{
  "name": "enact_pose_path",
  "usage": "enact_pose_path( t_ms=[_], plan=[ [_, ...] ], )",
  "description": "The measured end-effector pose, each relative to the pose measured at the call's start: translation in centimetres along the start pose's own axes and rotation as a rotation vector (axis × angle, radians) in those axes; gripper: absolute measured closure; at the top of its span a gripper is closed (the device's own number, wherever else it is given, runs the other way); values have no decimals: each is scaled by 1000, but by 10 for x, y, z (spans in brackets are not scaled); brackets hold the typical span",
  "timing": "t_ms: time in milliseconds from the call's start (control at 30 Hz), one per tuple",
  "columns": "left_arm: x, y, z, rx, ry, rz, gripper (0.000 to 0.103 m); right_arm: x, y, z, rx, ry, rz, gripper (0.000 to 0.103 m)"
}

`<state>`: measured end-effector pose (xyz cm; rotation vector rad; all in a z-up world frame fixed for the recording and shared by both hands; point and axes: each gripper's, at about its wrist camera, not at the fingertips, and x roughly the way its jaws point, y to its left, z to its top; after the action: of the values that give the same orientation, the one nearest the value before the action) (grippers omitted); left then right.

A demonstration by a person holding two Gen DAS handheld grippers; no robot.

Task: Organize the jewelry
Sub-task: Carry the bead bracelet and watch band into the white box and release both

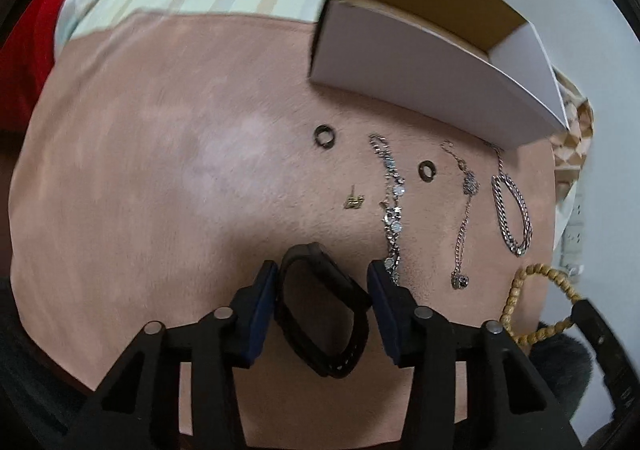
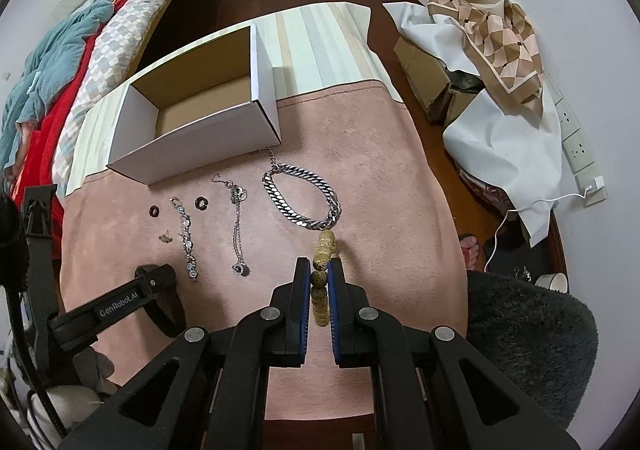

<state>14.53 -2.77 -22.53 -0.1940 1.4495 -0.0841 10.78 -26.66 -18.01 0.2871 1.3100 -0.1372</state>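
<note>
On a pink cloth [image 1: 140, 170] lie two dark rings [image 1: 325, 136] [image 1: 427, 170], a small gold earring [image 1: 354, 202], a silver disc bracelet [image 1: 392, 206], a thin pendant chain [image 1: 466, 210] and a heavy silver curb chain [image 1: 514, 214]. My left gripper [image 1: 322, 282] is open around a black band [image 1: 320, 314] lying on the cloth; the pads flank it. My right gripper [image 2: 320, 274] is shut on a wooden bead bracelet [image 2: 325, 246], also seen in the left wrist view [image 1: 536, 298]. An open white box [image 2: 192, 118] stands behind the jewelry; what shows of its inside is bare.
A striped cloth [image 2: 320, 42] lies beyond the pink one. A dark fuzzy cushion [image 2: 528, 350] is at the right edge. Cardboard boxes under white and patterned cloths [image 2: 492, 62] stand on the floor at right, near a wall socket [image 2: 576, 146]. Bedding [image 2: 60, 62] lies at left.
</note>
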Motion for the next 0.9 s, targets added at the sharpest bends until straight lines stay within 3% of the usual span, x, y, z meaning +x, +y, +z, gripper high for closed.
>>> enact_pose_path(
  t_ms=[167,433,600,767,900],
  plan=[
    [-15,-8,-7,67,-50,27,66,-2,0,2,3,-6,7,94],
    [-81,-1,-1,91,-169,-33,66,-31,10,19,-3,-47,88,94],
    [-123,-17,39,113,-266,-78,65,-61,30,55,-47,-125,143,94],
    [-108,-32,100,133,-290,-76,65,-61,53,100,-92,-184,155,94],
    [-89,-35,138,140,-262,-72,64,-37,68,136,-110,-167,170,94]
  ],
)
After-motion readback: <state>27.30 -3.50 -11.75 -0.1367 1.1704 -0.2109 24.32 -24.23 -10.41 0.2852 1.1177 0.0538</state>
